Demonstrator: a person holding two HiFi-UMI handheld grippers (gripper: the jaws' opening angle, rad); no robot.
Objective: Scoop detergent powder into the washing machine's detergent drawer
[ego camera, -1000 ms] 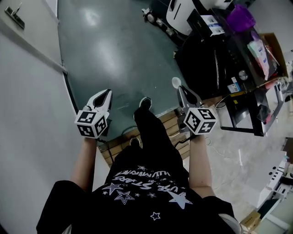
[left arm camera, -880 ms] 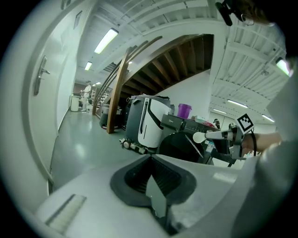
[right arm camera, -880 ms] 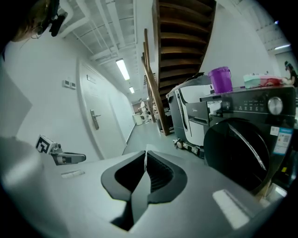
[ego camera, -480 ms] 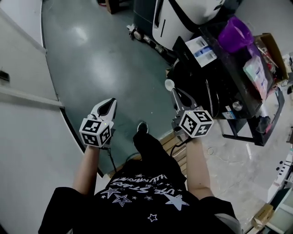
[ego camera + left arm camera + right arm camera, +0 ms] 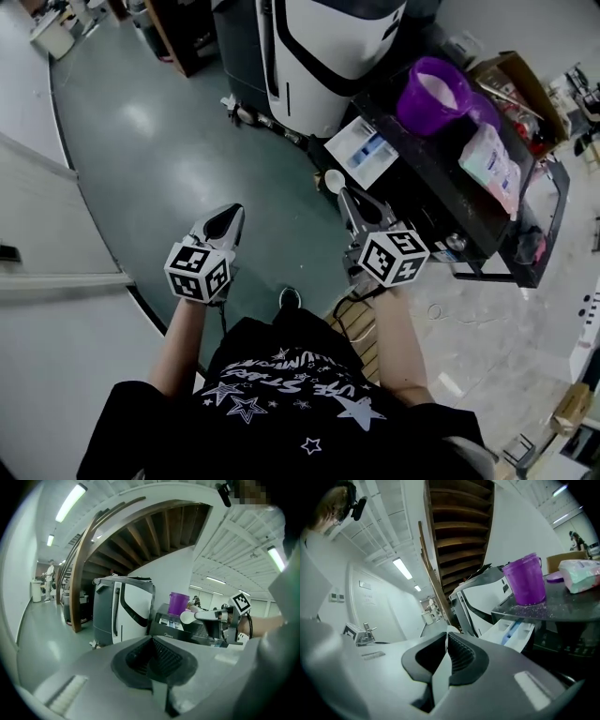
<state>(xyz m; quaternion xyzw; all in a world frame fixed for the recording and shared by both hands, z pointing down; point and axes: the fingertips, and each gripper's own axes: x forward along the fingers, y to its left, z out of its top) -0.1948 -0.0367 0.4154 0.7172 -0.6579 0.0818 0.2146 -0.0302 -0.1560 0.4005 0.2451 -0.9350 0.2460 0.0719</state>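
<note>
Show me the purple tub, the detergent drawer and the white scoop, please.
purple tub (image 5: 417, 118): head view, on its outer wall.
detergent drawer (image 5: 354, 142): head view, on a white part of it.
white scoop (image 5: 334, 180): head view, on its round bowl.

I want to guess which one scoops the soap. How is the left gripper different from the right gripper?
The right gripper is shut on a white scoop; the left gripper is shut on nothing. The right gripper is close to the open drawer; the left gripper hangs over the floor, away from it. Both are shut.
</note>
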